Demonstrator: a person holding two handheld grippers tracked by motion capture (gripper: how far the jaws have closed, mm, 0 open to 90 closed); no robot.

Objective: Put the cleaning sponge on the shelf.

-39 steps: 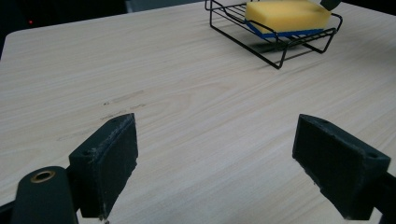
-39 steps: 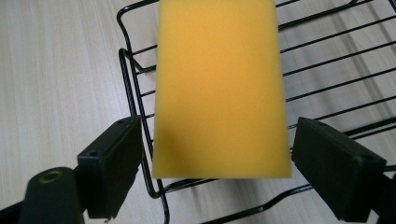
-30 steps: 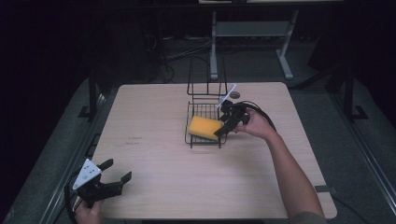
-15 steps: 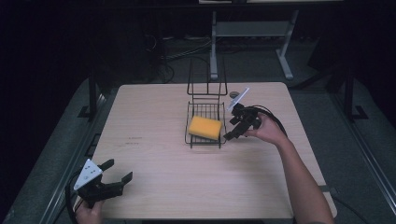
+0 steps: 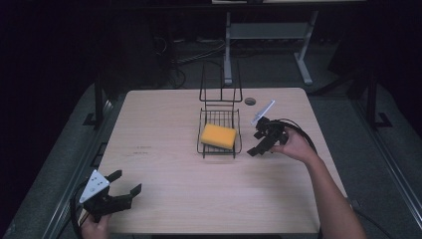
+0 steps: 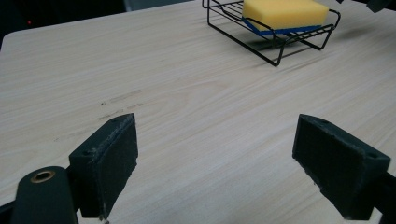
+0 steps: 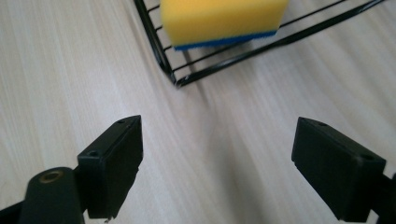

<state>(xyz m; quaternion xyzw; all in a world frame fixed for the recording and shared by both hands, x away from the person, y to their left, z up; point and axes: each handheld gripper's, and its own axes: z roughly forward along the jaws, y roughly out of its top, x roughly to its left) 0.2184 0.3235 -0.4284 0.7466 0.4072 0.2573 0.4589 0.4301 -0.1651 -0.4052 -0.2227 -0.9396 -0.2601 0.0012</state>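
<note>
A yellow sponge (image 5: 218, 136) with a blue underside lies in a black wire rack (image 5: 234, 148) at the table's middle. The right gripper (image 5: 260, 143) hovers just right of the rack, open, nothing between its jaws. From the right gripper view the sponge (image 7: 224, 19) and the rack's corner (image 7: 172, 74) sit just ahead of the wide-apart pads (image 7: 116, 154). The left gripper (image 5: 122, 190) rests open at the table's front left corner. In its view the sponge (image 6: 285, 14) and rack (image 6: 275, 49) are far off at the upper right.
The rack has a tall upright wire back (image 5: 220, 87) on its far side. A small round grommet (image 5: 250, 101) sits in the wooden table (image 5: 164, 129) behind the right gripper. A metal stand (image 5: 263, 35) is on the floor beyond the table.
The right gripper has drawn back to the right, away from the rack, leaving the sponge inside it. The left gripper has stayed put.
</note>
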